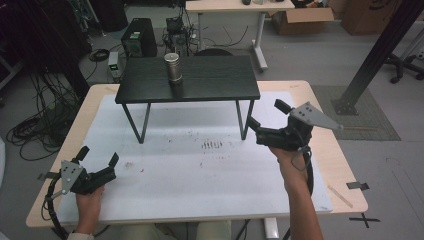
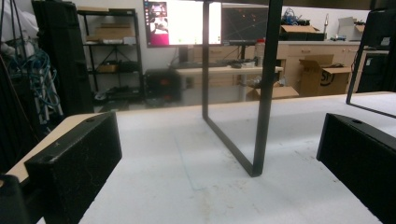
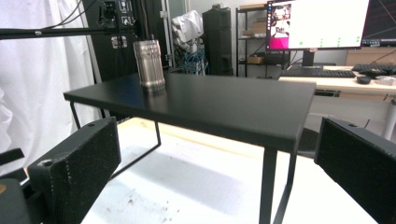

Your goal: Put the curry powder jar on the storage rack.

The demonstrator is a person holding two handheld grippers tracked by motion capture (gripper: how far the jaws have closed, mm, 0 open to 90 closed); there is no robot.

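The metal cup (image 1: 173, 67) is stood upright on the black shelf (image 1: 210, 80), toward its rear left. Near the shelf's front right leg, the right gripper (image 1: 264, 114) is held spread and empty. The left gripper (image 1: 98, 155), also spread, is kept well in front of the shelf's left end.

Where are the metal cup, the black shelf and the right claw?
metal cup (image 1: 173, 67), high view, its ribbed side.
black shelf (image 1: 210, 80), high view, bare top.
right claw (image 1: 266, 114), high view, midway between its open tips.

We see a silver ribbed metal cup (image 1: 173, 67) on a matte black shelf (image 1: 210, 80), above a white mat (image 1: 200, 170) speckled with dark marks on the pale wood tabletop (image 1: 320, 100); both black hand-held grippers carry grey plates
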